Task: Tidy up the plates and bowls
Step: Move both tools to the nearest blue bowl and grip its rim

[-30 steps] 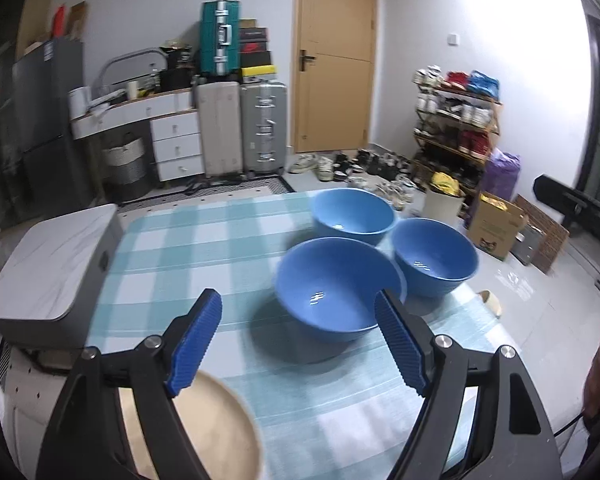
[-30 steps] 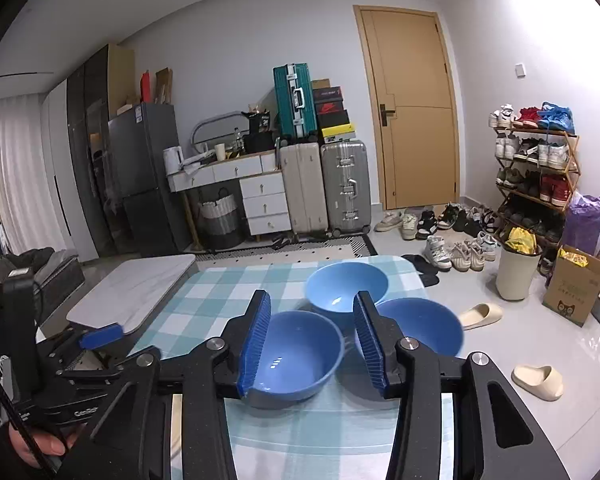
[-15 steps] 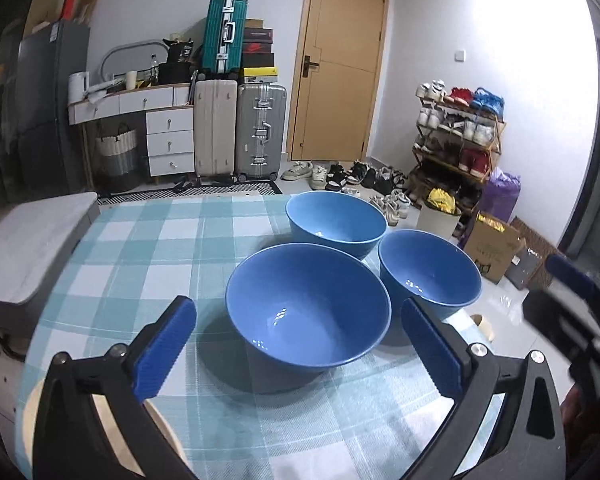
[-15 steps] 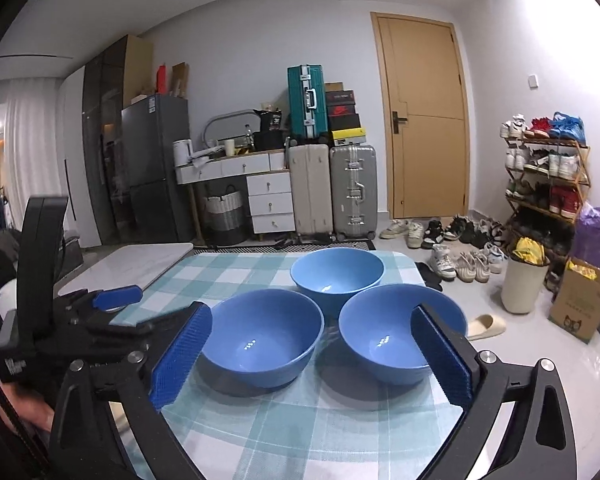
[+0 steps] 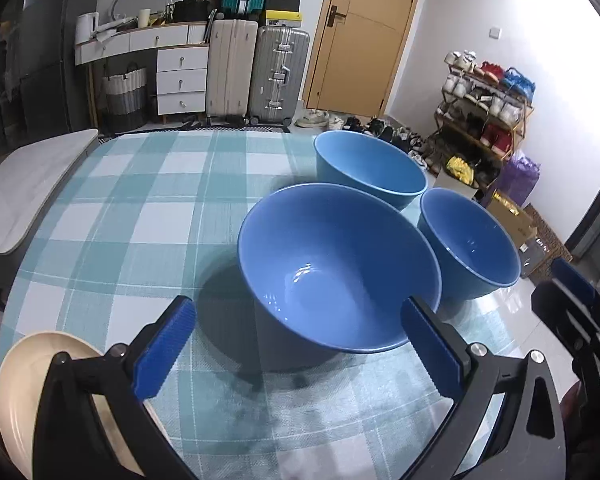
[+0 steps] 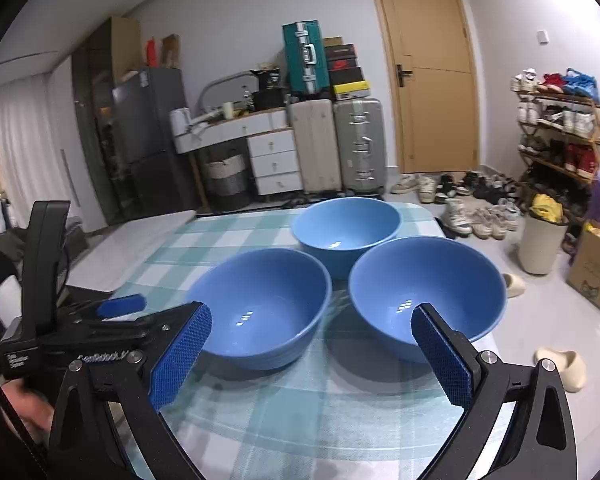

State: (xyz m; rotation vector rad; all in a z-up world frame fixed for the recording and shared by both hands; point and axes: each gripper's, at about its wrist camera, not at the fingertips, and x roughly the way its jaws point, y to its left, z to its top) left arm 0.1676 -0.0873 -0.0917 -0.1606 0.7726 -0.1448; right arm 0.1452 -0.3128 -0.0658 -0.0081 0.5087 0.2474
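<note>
Checked teal-and-white cloth (image 5: 148, 216) covers the table where everything sits; behind it the room holds a door (image 6: 432, 76), upright suitcases (image 6: 336, 144), a white drawer unit (image 6: 272, 160), a dark fridge (image 6: 148, 132) and a shoe rack (image 6: 560, 128) with loose shoes on the floor.

Three blue bowls stand in a tight cluster on the cloth, upright and empty; the near-left bowl (image 5: 336, 272) lies straight ahead of the left gripper (image 5: 300, 344), its rim reaching between the two blue pads, which stand wide apart on either side without touching it; the left gripper holds nothing.

In the right wrist view the near-right bowl (image 6: 424, 292) sits just beyond the right gripper (image 6: 312, 356), with the right-hand pad overlapping its near rim in the picture, though whether they touch I cannot tell; the near-left bowl (image 6: 260, 304) lies just past the left-hand pad; the right gripper's jaws are spread wide and hold nothing.

Behind the two near bowls stands the far bowl (image 6: 346, 228), close against both, so the front pair blocks a straight path to it.

One cream plate (image 5: 16, 392) lies at the table's near left corner, partly hidden under the left gripper's frame; each gripper shows at the edge of the other's view, and a hand (image 6: 24, 408) holds the left one.

Count: three bowls, one plate, two grippers.
</note>
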